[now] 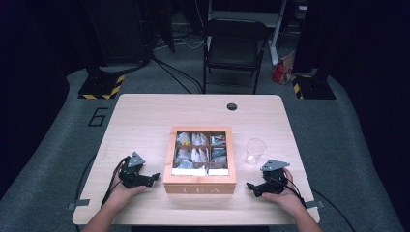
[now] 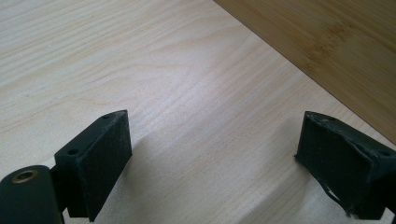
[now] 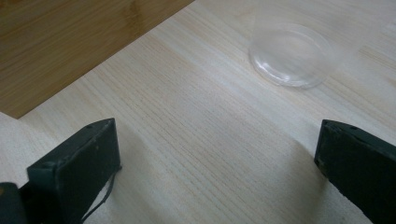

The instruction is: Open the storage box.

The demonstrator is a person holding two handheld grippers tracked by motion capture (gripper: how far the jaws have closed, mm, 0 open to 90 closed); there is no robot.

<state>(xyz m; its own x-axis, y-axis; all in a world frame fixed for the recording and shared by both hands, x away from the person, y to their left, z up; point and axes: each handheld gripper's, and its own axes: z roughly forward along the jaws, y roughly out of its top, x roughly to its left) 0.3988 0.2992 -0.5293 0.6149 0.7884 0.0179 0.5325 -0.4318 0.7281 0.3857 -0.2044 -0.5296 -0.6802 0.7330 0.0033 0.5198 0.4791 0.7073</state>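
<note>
Tea box compartments show from the high view, its bare wall in the tool views; both hands rest low on the counter, left tool and right tool spread, empty.

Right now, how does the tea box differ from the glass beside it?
The tea box is wooden, square and opaque; the glass is clear and round. The box is much wider than the glass. The box's compartments hold tea bags, while the glass looks empty. Both stand upright on the table, apart from each other, and neither is being held.
</note>
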